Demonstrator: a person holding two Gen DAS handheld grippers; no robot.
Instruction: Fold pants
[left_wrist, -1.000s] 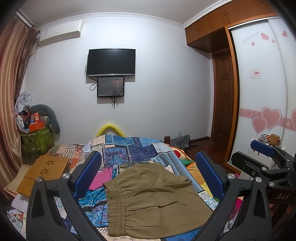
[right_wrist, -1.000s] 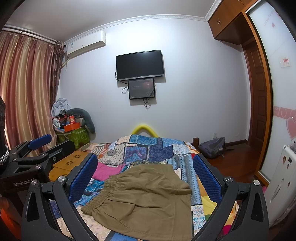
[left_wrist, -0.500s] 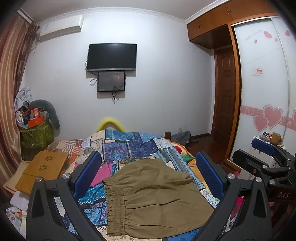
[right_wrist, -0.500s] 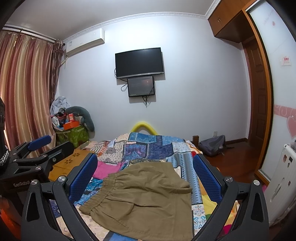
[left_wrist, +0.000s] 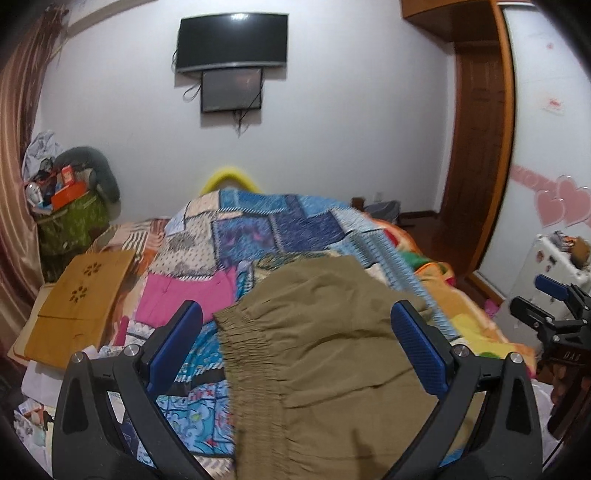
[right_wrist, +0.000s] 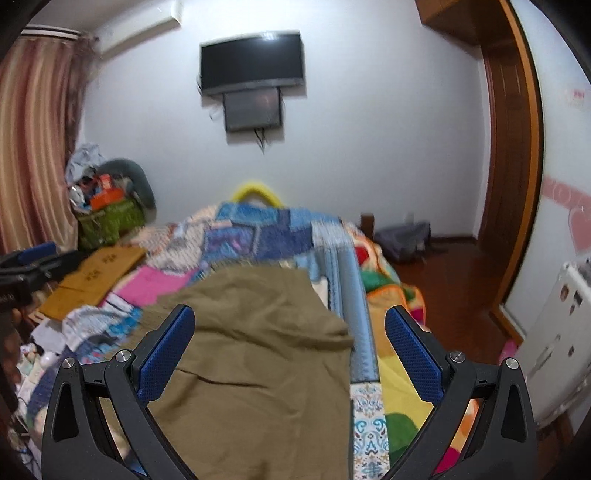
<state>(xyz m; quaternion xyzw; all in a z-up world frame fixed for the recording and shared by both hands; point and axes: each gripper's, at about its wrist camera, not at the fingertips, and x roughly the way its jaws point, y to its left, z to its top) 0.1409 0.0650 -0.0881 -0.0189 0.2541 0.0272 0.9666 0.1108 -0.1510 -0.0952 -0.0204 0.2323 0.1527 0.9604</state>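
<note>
Olive-khaki pants (left_wrist: 325, 354) lie spread flat on the patchwork quilt (left_wrist: 258, 229) of a bed, the elastic waistband (left_wrist: 251, 369) to the left. They also show in the right wrist view (right_wrist: 255, 354). My left gripper (left_wrist: 295, 332) is open and empty, above the waistband side of the pants. My right gripper (right_wrist: 290, 332) is open and empty, above the right part of the pants. The right gripper also shows at the right edge of the left wrist view (left_wrist: 554, 314). The left gripper shows at the left edge of the right wrist view (right_wrist: 26, 269).
A wooden lap table (left_wrist: 81, 295) lies on the bed's left side. A green basket (left_wrist: 70, 221) of clutter stands by the curtain. A white cabinet (right_wrist: 554, 350) and wardrobe doors stand to the right. A TV (left_wrist: 232, 40) hangs on the far wall.
Both grippers have tipped down and moved forward toward the pants, which now fill more of each view. Both stay open. The pants have not moved.
</note>
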